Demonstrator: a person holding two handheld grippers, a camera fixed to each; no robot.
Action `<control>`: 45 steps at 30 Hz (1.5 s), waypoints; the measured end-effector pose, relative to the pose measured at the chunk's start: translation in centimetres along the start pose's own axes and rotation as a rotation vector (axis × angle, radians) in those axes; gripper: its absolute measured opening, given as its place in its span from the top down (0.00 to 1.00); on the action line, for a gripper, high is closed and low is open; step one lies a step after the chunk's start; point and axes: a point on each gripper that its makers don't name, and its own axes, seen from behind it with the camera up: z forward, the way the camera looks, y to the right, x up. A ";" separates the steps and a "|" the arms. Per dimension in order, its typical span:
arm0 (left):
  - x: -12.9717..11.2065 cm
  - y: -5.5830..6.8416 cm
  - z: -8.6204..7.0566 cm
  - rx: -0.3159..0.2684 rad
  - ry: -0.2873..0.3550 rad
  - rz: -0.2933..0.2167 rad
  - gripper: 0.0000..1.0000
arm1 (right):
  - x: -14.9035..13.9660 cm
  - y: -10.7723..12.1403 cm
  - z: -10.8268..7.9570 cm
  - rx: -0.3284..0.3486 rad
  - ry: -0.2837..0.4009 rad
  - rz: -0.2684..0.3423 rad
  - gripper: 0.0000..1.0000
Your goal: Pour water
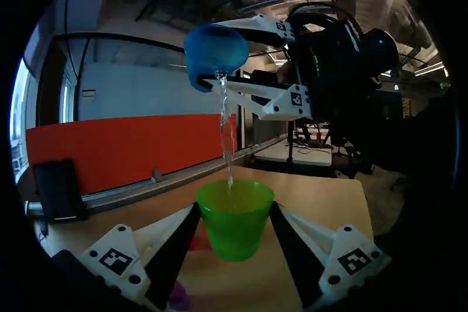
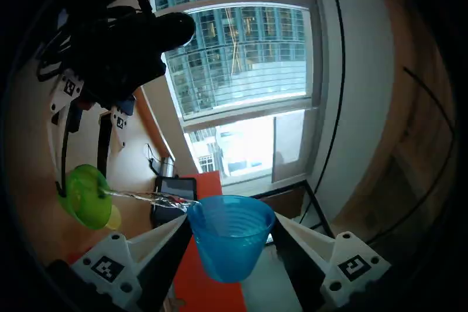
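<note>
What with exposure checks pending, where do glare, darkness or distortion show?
Right gripper view: the window is blown out behind the blue cup, its frame bowed by fisheye. Left gripper view: dim overall, yet the green cup and water stream look sharp.

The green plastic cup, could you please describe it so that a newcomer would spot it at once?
Find the light wooden table; over it the left gripper clasps the translucent green plastic cup. Unlike the tipped blue plastic cup above, it stands upright and catches the thin water stream.

Tipped blue cup point(image 2: 230, 242) — water point(image 2: 146, 197) streams into green cup point(image 2: 85, 198).
</note>
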 end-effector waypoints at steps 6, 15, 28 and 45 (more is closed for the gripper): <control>0.0 -0.1 0.0 0.001 -0.001 0.001 0.15 | 0.2 0.4 0.1 0.000 0.006 -0.033 0.09; -0.2 -0.2 0.1 0.001 -0.005 0.002 0.15 | 0.3 0.8 0.2 -0.004 0.007 -0.079 0.09; -0.6 -0.2 0.3 0.003 -0.011 0.003 0.15 | 0.5 1.1 0.6 -0.008 0.006 -0.161 0.09; -0.5 -0.4 0.1 0.002 -0.005 -0.006 0.15 | 1.2 1.3 1.0 -0.004 0.002 -0.278 0.09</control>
